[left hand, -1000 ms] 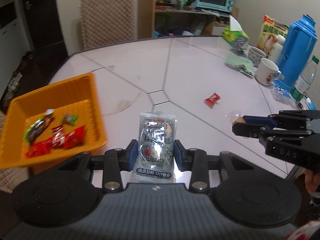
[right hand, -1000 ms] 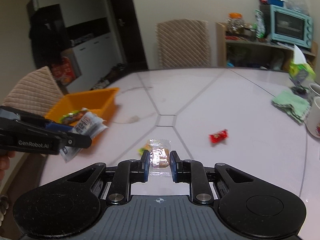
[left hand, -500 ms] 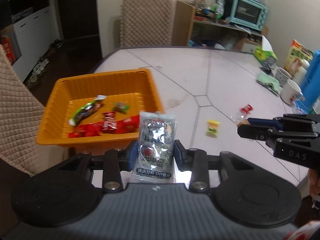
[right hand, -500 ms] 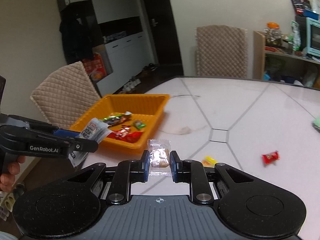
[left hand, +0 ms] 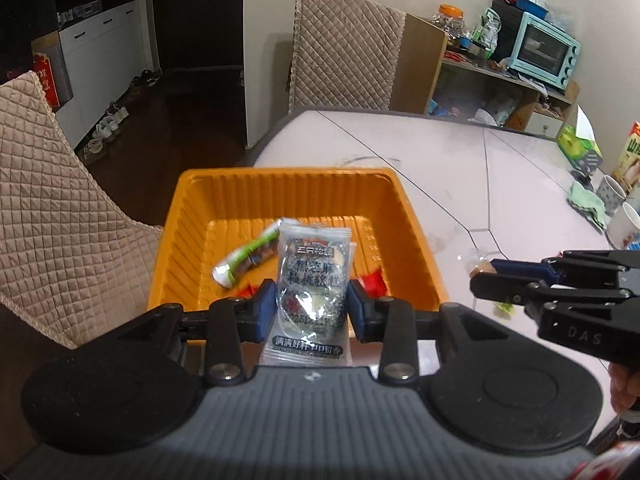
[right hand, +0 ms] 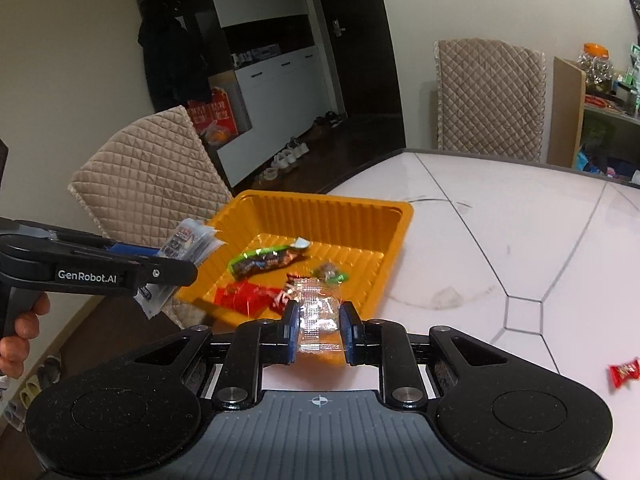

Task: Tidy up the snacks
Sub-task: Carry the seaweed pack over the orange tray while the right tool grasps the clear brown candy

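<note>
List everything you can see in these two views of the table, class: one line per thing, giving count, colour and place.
tray: one, orange, at the table's near-left edge
table: one, pale with thin seams
green-wrapped bar: one, in the tray
red packets: at least two, in the tray
red candy: one, loose on the table, right
quilted chairs: two, beige, beside and behind the table
toaster oven: one, light blue, on the shelf
mugs: two, white, at the table's right edge
silver snack pack: one, in the left gripper
clear wrapped snack: one, in the right gripper
hand: one, holding the left gripper's handle
</note>
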`<state>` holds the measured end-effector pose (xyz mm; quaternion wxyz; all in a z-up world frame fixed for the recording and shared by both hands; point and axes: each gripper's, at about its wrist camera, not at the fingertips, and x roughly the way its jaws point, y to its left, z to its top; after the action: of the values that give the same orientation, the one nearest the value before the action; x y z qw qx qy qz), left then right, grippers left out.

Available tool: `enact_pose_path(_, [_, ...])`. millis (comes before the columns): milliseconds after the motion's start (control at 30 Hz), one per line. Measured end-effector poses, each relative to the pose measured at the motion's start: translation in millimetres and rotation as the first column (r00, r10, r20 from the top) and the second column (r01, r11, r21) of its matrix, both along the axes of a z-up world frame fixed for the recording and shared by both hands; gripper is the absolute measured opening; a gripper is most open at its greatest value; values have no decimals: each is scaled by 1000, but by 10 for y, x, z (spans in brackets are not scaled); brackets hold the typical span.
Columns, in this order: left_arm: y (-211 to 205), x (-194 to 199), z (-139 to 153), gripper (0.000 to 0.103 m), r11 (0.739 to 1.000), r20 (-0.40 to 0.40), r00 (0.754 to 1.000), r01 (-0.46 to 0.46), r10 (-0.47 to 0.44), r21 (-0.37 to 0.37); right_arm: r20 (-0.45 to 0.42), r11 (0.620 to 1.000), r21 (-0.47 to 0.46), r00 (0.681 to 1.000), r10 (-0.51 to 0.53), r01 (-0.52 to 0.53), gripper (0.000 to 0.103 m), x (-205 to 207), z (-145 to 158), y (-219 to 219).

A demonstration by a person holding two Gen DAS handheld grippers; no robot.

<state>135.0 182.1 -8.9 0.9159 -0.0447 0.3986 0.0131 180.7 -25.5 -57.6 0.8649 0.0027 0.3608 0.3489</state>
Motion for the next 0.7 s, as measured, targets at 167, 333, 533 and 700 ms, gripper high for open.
enact_pose_path(167, [111, 294, -25, 35, 1000, -1, 1000, 17, -17, 0, -17, 1000, -19, 1000, -17, 17, 22, 289, -72, 221])
enact_pose_path(333, [179, 562, -60, 35, 999, 0, 999, 41, -41, -13, -25, 999, -46, 999, -29, 28, 22, 557, -141, 393])
enact_pose_path(533, [230, 812, -149, 35, 998, -17, 998, 60, -60, -25, -43, 996, -79, 998, -45, 42, 22, 815, -285, 548])
enact_pose_path(700, [280, 939, -223, 35, 997, -31, 997, 66, -67, -34, -57, 994, -104, 997, -51, 45, 22, 946, -390, 642])
